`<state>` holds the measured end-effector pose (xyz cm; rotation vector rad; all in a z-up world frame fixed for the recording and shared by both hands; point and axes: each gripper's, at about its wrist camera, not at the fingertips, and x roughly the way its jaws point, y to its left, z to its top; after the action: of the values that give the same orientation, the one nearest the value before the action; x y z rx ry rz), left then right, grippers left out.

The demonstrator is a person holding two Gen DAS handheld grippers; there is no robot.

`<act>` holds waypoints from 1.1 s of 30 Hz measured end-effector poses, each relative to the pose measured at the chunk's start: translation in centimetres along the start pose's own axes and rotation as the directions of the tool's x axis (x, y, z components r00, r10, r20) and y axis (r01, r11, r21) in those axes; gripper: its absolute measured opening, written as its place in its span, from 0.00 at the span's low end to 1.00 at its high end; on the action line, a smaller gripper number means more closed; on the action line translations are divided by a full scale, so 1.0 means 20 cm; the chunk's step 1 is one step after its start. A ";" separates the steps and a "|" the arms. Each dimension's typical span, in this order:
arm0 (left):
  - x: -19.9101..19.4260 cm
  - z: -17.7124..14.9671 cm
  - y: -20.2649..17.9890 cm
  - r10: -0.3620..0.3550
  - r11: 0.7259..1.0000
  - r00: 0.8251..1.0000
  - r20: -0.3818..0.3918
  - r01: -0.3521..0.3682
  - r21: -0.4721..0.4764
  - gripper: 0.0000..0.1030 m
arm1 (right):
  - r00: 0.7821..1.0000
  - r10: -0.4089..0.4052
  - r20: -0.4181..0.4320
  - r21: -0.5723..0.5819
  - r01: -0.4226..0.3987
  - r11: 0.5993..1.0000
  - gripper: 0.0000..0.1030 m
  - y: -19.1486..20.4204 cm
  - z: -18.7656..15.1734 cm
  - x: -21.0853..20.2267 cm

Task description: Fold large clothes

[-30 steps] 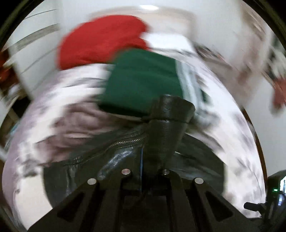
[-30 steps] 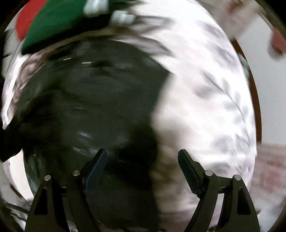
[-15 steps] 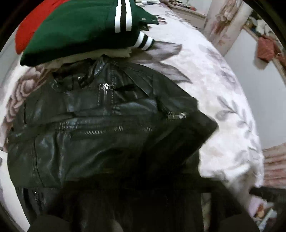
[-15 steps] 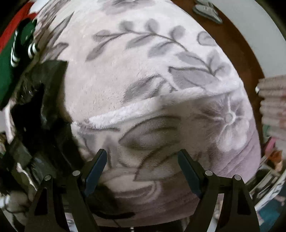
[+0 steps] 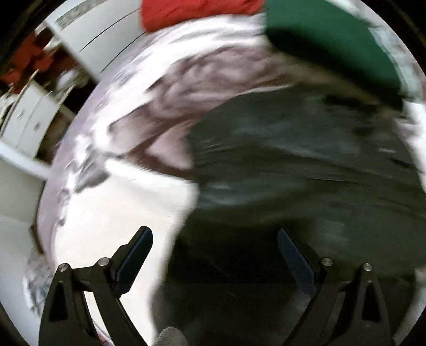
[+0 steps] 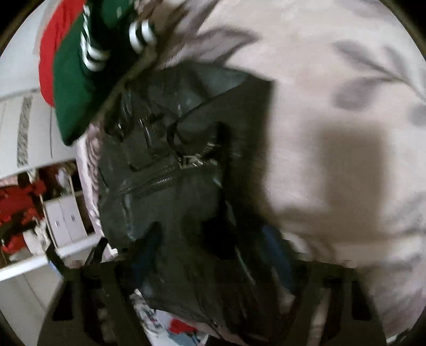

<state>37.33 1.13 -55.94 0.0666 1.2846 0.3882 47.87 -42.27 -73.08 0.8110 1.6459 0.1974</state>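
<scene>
pale floral bedding covers the bed [image 5: 111, 207] across the left wrist view, with white drawers [image 5: 29, 119] beyond its far edge on the left. the left tool [image 5: 214, 246] hangs low over the bed with its two fingers spread wide apart and nothing between them. the black leather jacket [image 5: 306, 173] lies on the bed and fills the right half of this blurred view, reaching under the right finger. a green folded garment [image 5: 332, 40] sits at the jacket's far edge, and a red garment [image 5: 197, 10] lies beside it to the left.

the right wrist view shows the same bed [image 6: 332, 93], bare on the right side. the jacket [image 6: 165, 170] lies left of centre, zippers showing, and runs down over the right tool [image 6: 213, 266]. motion blur and the jacket hide its fingers, so i cannot tell whether they are apart or together. the green garment [image 6: 72, 87], with white stripes, and the red one [image 6: 49, 61] rest at the jacket's far end.
</scene>
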 end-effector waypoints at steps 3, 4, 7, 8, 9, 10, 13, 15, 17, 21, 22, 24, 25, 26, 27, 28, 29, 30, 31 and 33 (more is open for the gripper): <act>0.21 0.01 0.05 0.012 1.000 0.999 -0.034 -0.011 0.015 1.00 | 0.997 -0.064 0.033 0.016 0.064 0.998 0.27 0.05 0.04 0.06; 0.25 0.00 0.04 -0.008 0.999 1.000 -0.029 0.009 0.034 1.00 | 0.997 -0.051 0.050 0.018 0.050 0.999 0.24 0.06 0.04 0.05; 0.27 -0.02 0.01 -0.033 0.997 0.999 0.008 0.032 0.065 1.00 | 0.993 -0.065 0.094 -0.044 0.070 0.997 0.19 0.08 0.02 0.03; 0.27 -0.02 0.01 -0.041 0.997 0.999 0.007 0.040 0.063 1.00 | 0.991 -0.097 0.090 -0.056 0.102 0.993 0.19 0.07 0.01 0.05; 0.28 -0.03 0.01 -0.058 0.997 0.998 0.001 0.058 0.051 1.00 | 0.988 -0.128 0.081 -0.053 0.132 0.990 0.18 0.05 0.01 0.09; 0.29 -0.01 0.02 -0.078 0.996 0.997 -0.009 0.078 0.034 1.00 | 0.986 -0.154 0.070 -0.046 0.157 0.986 0.18 0.03 0.01 0.13; 0.31 0.00 0.09 -0.150 0.988 0.987 -0.051 0.147 -0.052 1.00 | 0.969 -0.242 0.045 -0.088 0.245 0.965 0.19 0.08 0.03 0.22; 0.29 0.00 0.12 -0.173 0.981 0.982 -0.073 0.165 -0.101 1.00 | 0.964 -0.266 -0.002 -0.098 0.265 0.959 0.23 0.10 0.05 0.23; 0.22 -0.01 0.15 -0.159 0.979 0.985 -0.071 0.149 -0.137 1.00 | 0.977 -0.206 -0.048 -0.076 0.203 0.976 0.30 0.09 0.06 0.16; 0.02 -0.11 0.15 -0.140 0.980 0.990 0.003 0.139 -0.142 1.00 | 0.984 -0.164 -0.068 -0.060 0.160 0.985 0.57 -0.01 -0.10 0.00; -0.03 -0.16 0.13 -0.134 0.983 0.991 0.017 0.135 -0.123 1.00 | 0.983 -0.155 -0.097 -0.041 0.151 0.988 0.57 -0.05 -0.15 0.01; -0.08 -0.22 0.10 -0.126 0.988 0.992 0.022 0.128 -0.089 1.00 | 0.975 -0.165 -0.146 0.001 0.167 0.986 0.57 -0.12 -0.25 0.09; -0.10 -0.26 0.09 -0.121 0.990 0.992 0.020 0.122 -0.066 1.00 | 0.974 -0.178 -0.137 0.001 0.180 0.984 0.57 -0.13 -0.28 0.13; -0.11 -0.30 0.08 -0.114 0.992 0.993 0.015 0.115 -0.051 1.00 | 0.973 -0.198 -0.122 -0.017 0.198 0.980 0.56 -0.13 -0.31 0.17; -0.12 -0.34 0.07 -0.110 0.993 0.994 0.012 0.111 -0.041 1.00 | 0.963 -0.256 -0.089 -0.051 0.252 0.966 0.45 -0.12 -0.33 0.21; -0.14 -0.38 0.06 -0.114 0.993 0.993 0.005 0.114 -0.025 1.00 | 0.947 -0.319 -0.041 -0.074 0.316 0.946 0.18 -0.09 -0.34 0.23; -0.13 -0.40 0.06 -0.115 0.993 0.993 -0.003 0.115 -0.013 1.00 | 0.936 -0.353 0.012 -0.080 0.353 0.932 0.13 -0.08 -0.35 0.23; -0.14 -0.45 0.05 -0.112 0.994 0.994 -0.009 0.112 0.005 1.00 | 0.929 -0.366 0.045 -0.049 0.368 0.928 0.13 -0.09 -0.36 0.23; -0.12 -0.47 0.05 -0.106 0.994 0.994 -0.013 0.106 0.022 1.00 | 0.928 -0.368 0.061 -0.012 0.369 0.929 0.13 -0.12 -0.37 0.23; -0.09 -0.53 0.04 -0.091 0.995 0.995 -0.030 0.092 0.048 1.00 | 0.914 -0.397 0.089 0.017 0.397 0.918 0.13 -0.18 -0.40 0.23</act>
<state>26.81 -0.53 -57.16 0.0439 1.3195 0.2794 38.93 -39.63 -76.68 0.4603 1.6859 -0.1236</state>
